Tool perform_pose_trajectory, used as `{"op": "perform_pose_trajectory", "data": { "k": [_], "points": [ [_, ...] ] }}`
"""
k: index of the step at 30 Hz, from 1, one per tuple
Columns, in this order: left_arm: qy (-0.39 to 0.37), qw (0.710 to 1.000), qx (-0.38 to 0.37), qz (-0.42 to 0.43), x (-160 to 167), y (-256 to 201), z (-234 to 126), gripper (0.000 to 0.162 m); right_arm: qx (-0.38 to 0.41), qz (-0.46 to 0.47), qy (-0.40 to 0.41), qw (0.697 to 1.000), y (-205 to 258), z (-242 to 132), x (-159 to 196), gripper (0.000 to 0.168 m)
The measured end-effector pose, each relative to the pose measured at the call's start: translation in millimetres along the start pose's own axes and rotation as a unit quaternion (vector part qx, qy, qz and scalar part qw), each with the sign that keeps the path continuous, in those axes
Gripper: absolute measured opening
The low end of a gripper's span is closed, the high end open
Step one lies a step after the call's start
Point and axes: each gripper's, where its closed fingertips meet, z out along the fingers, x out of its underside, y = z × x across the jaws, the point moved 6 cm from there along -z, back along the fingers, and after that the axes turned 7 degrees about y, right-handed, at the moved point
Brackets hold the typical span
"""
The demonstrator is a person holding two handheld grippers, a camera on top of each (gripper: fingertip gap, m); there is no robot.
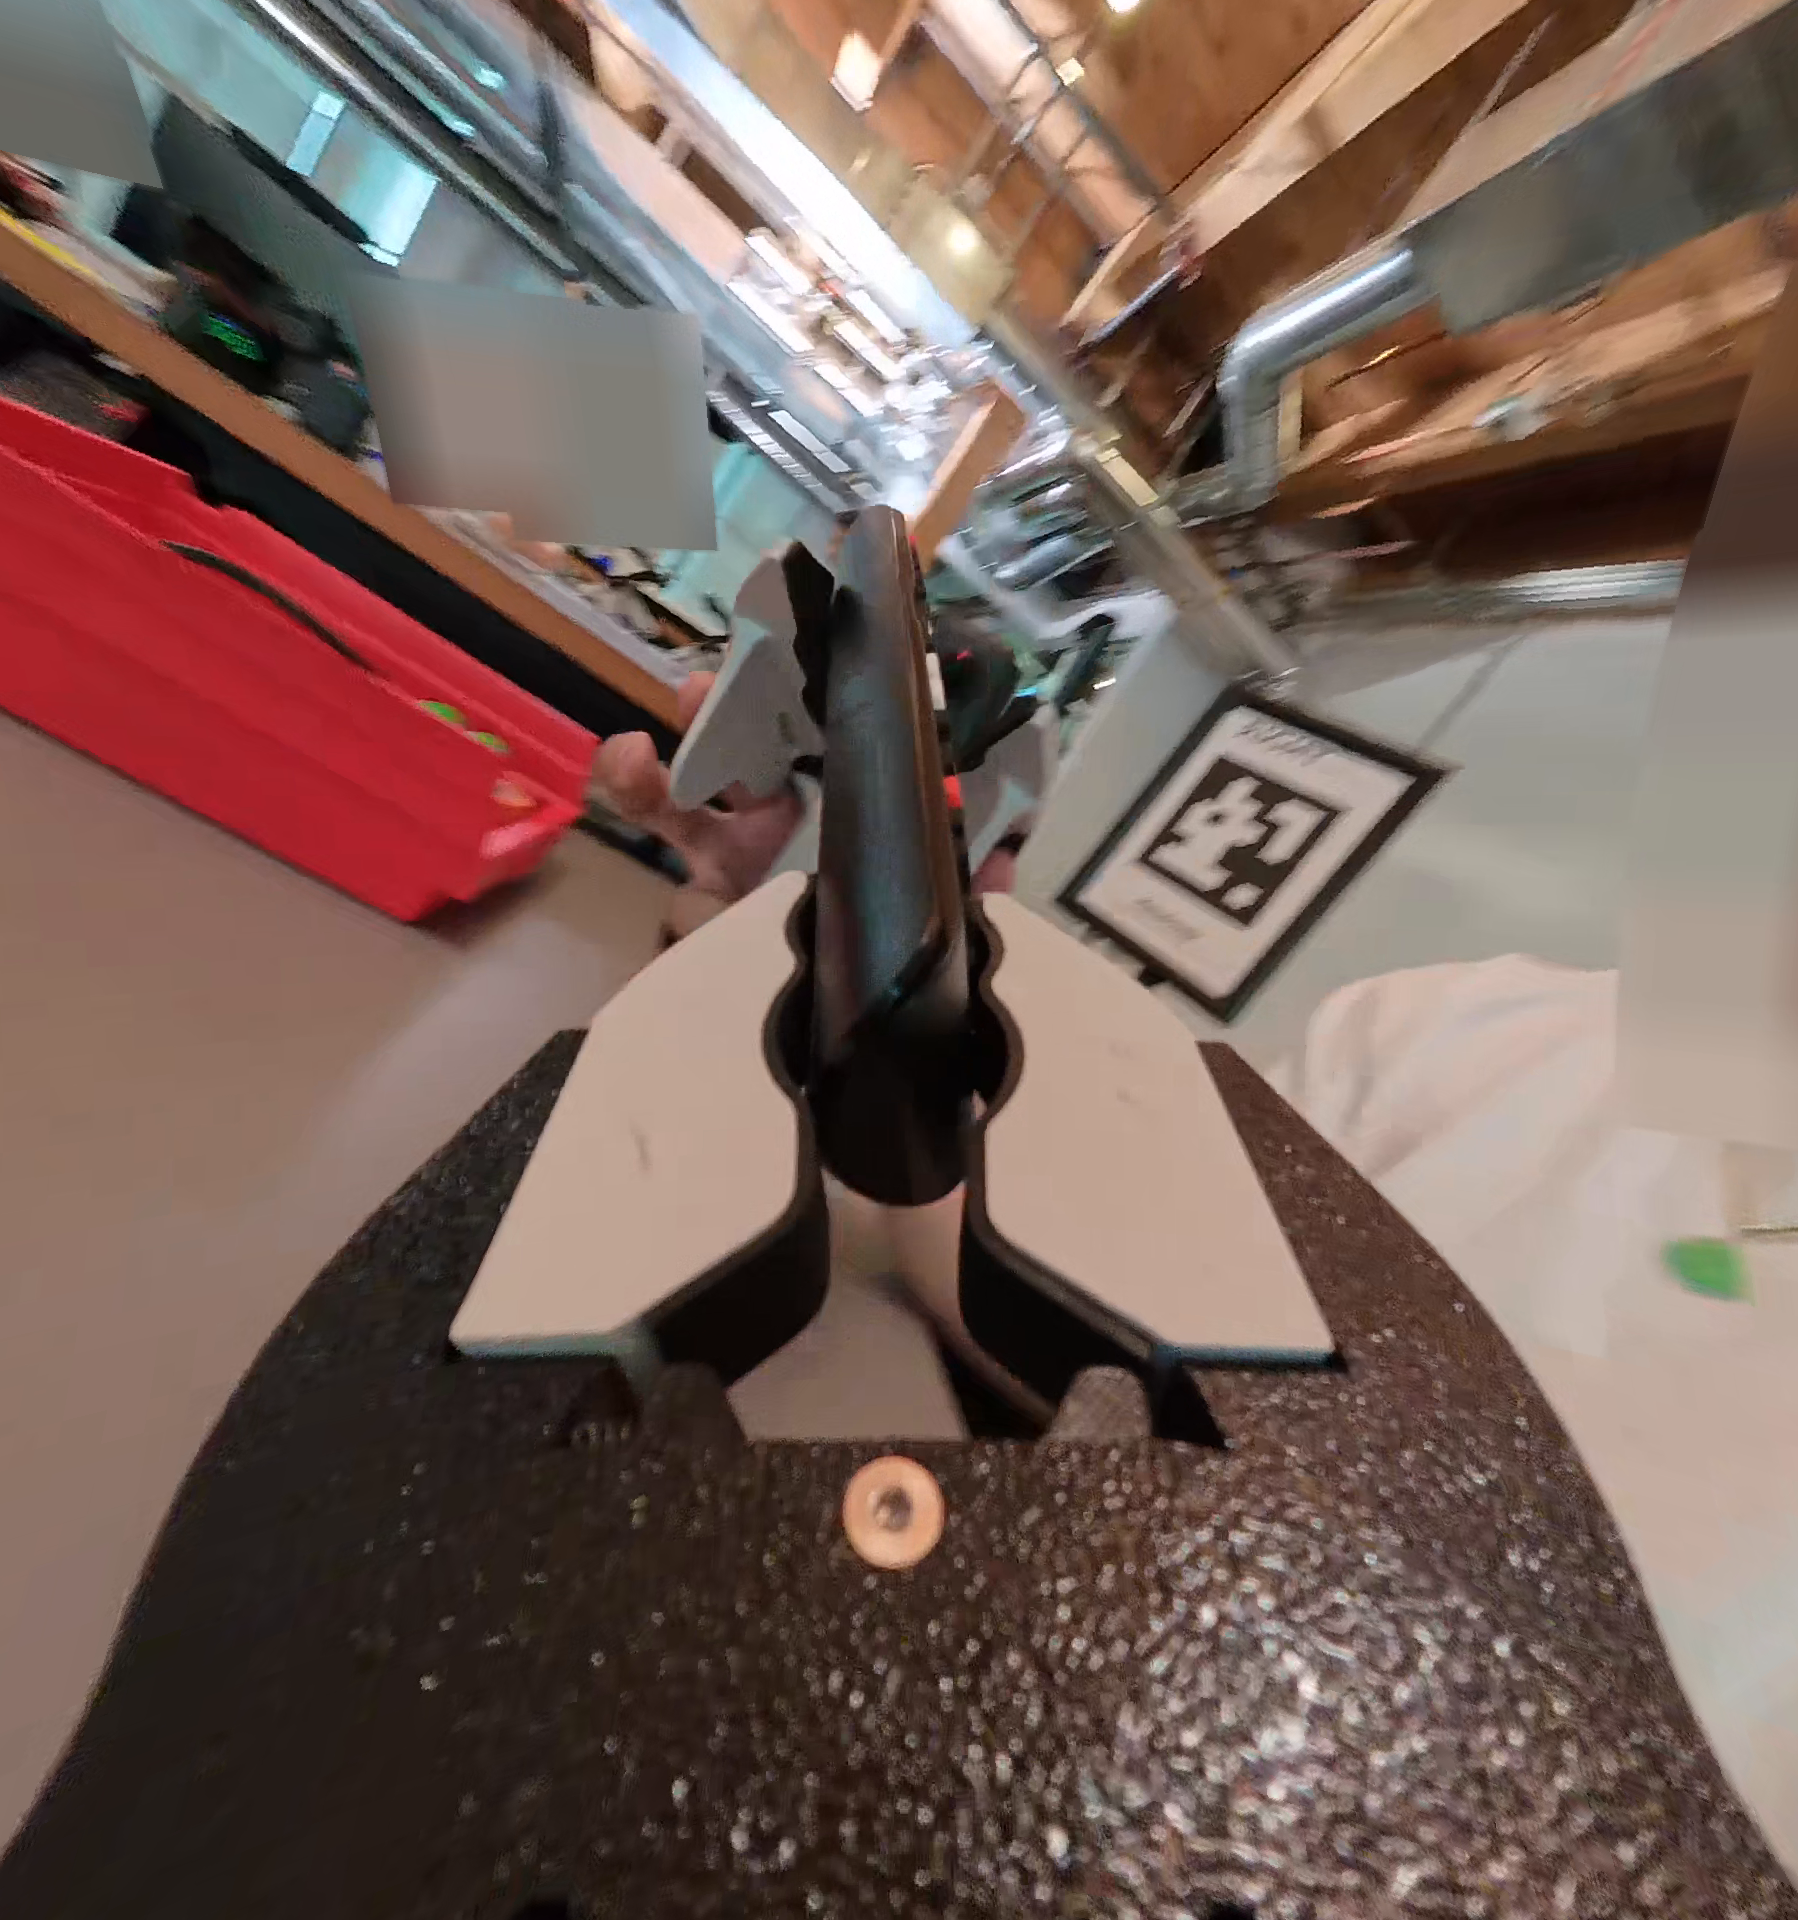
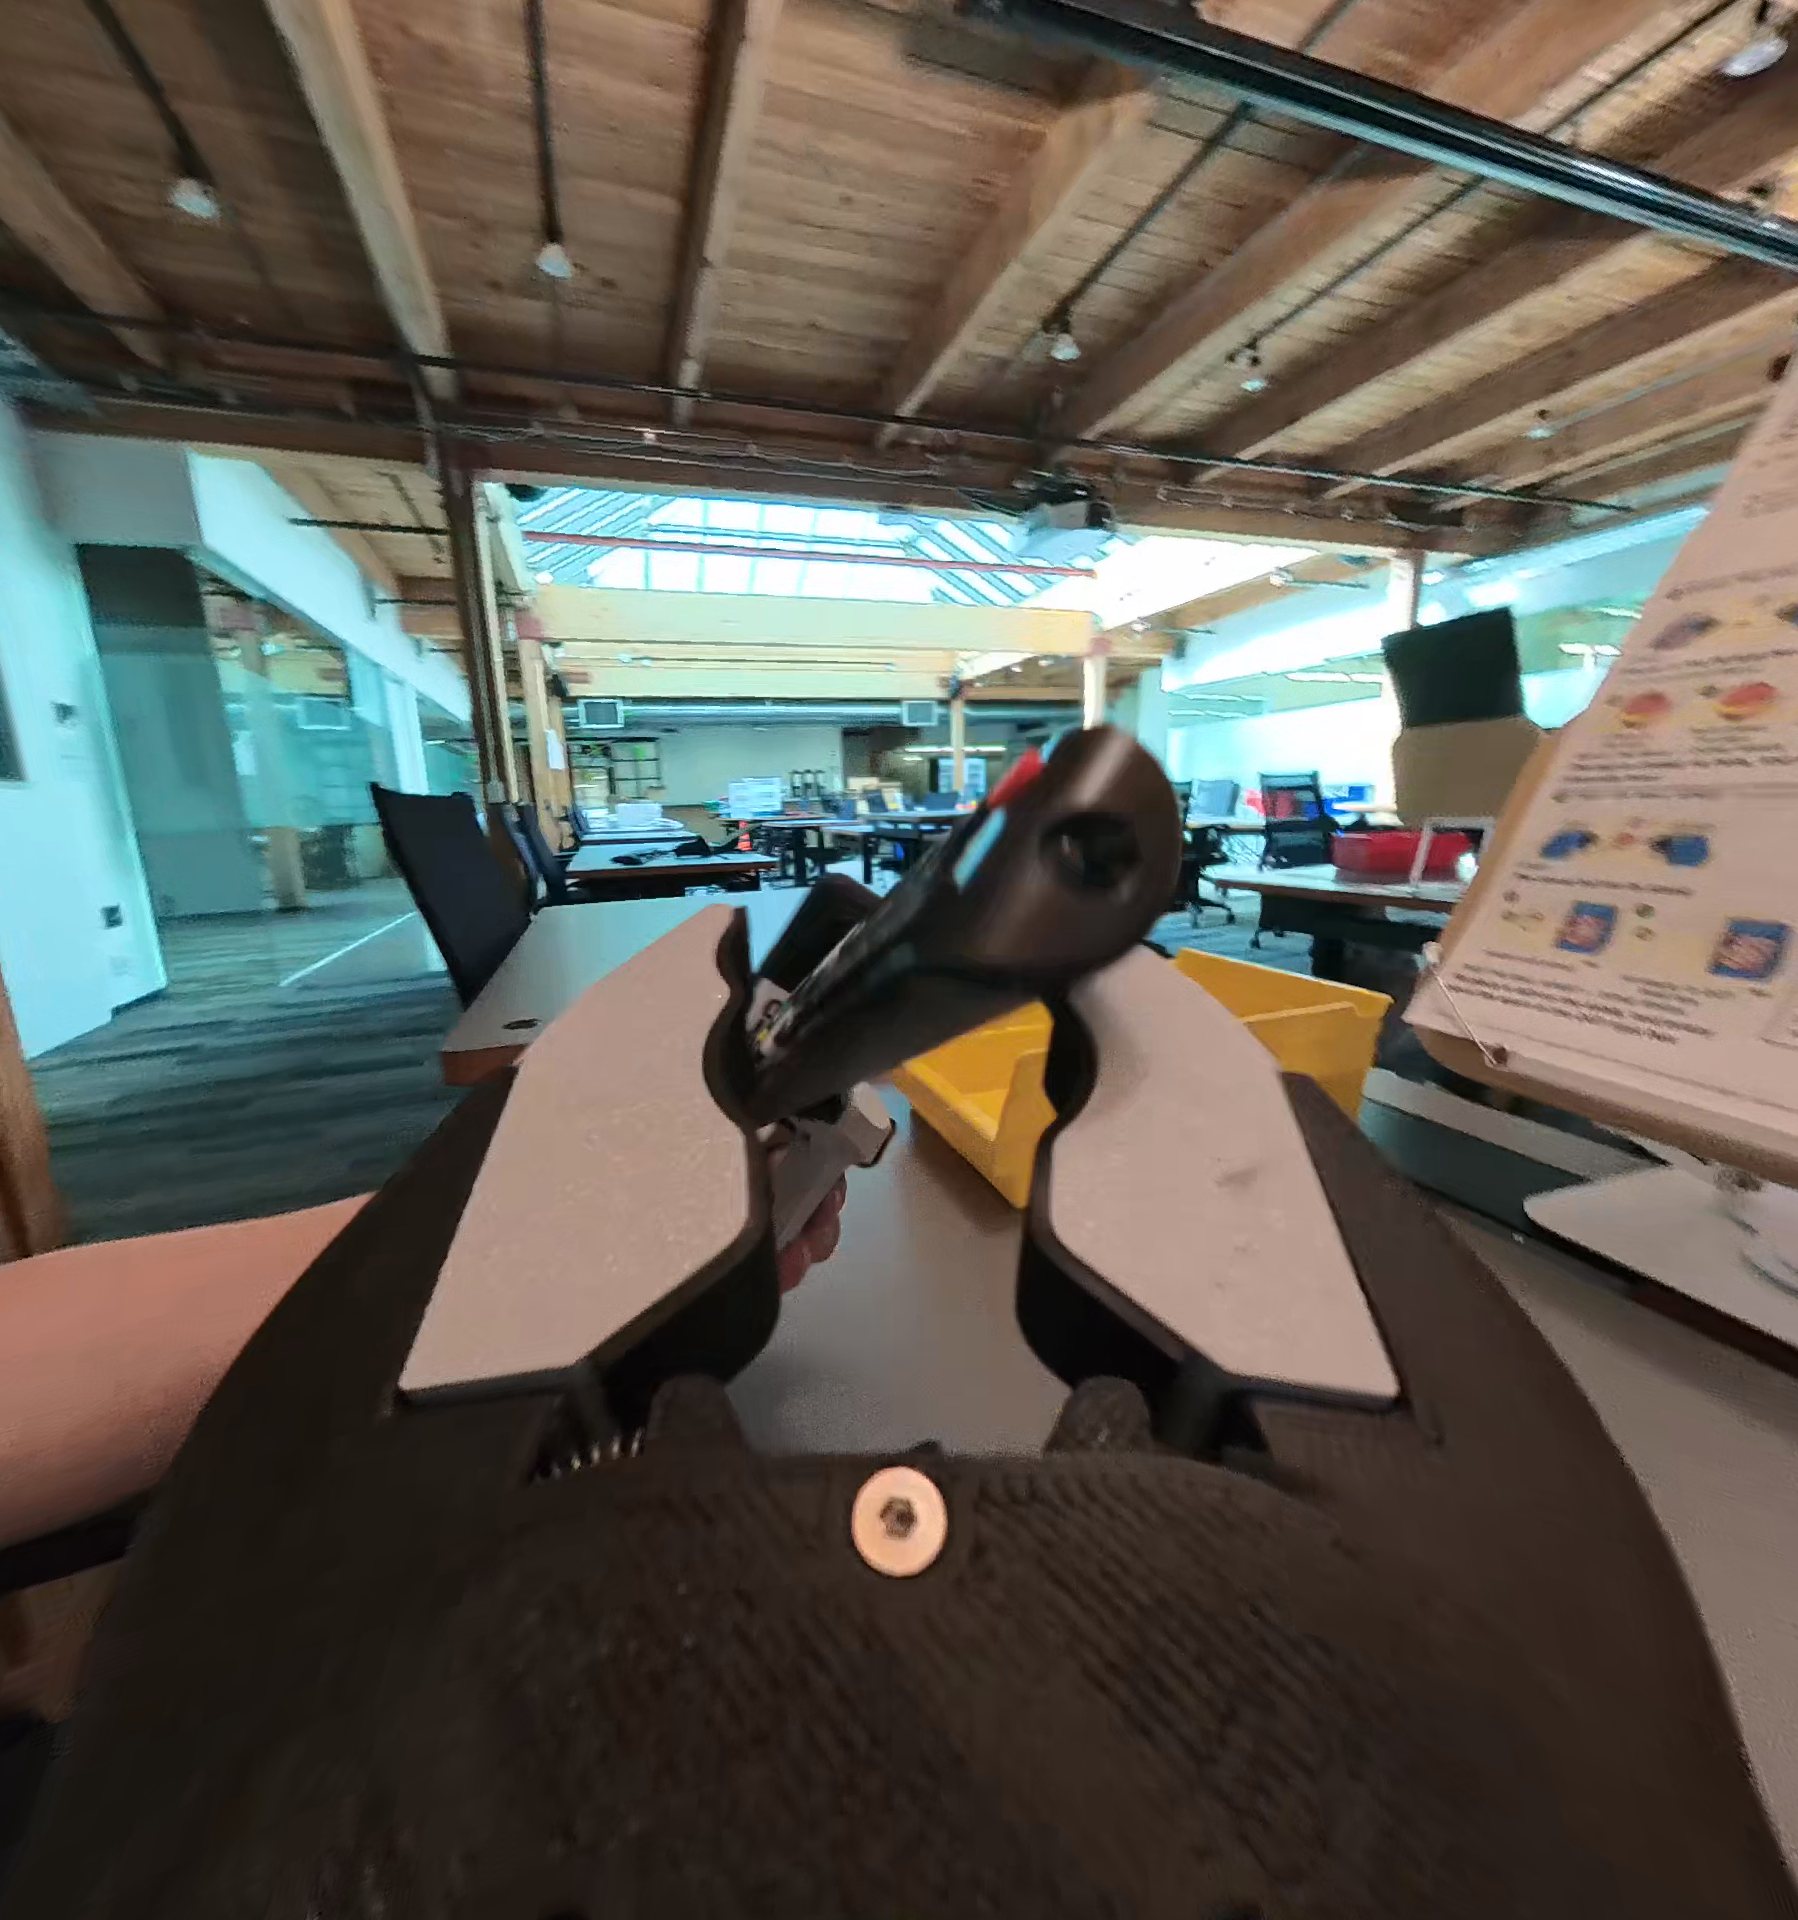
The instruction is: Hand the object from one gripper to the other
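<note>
The object is a black remote control, held in the air over the table. My left gripper is shut on its near end and sees it edge-on. At its far end one grey finger of the right gripper lies against it. In the right wrist view the remote lies slanted between the fingertips of my right gripper and touches both, so that gripper is closed on it. A finger of the left gripper and part of a hand show below the remote.
A red bin stands on the grey table to the left. A black-and-white marker card and a white cloth lie to the right. A yellow bin and a printed sheet on a stand are beyond the right gripper.
</note>
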Motion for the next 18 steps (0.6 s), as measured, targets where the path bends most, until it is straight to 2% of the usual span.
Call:
{"op": "perform_pose_trajectory", "data": {
  "k": [3, 5, 9, 13, 16, 18],
  "points": [
    [0.018, 0.991, -0.094, 0.091, -3, 2, -11, 0.024, 0.019, 0.084, 0.025, 0.996, -12, -6, -1, 0.077],
    [0.048, 0.975, -0.146, 0.161, -3, 1, -17, 0.024, 0.021, 0.126, 0.027, 0.991, -17, -11, -3, 0.077],
    [0.096, 0.951, -0.173, 0.239, -2, -9, -25, 0.024, 0.010, 0.132, 0.090, 0.987, -16, -14, 10, 0.067],
    [0.100, 0.959, -0.155, 0.216, -1, -12, -30, 0.023, 0.002, 0.050, 0.175, 0.983, -9, -13, 28, 0.042],
    [0.100, 0.964, -0.136, 0.207, 0, -14, -34, 0.023, -0.022, 0.033, 0.172, 0.984, -5, -12, 28, 0.037],
    [0.099, 0.968, -0.113, 0.203, 0, -18, -37, 0.023, -0.071, 0.027, 0.162, 0.984, 3, -13, 25, 0.029]
  ]
}}
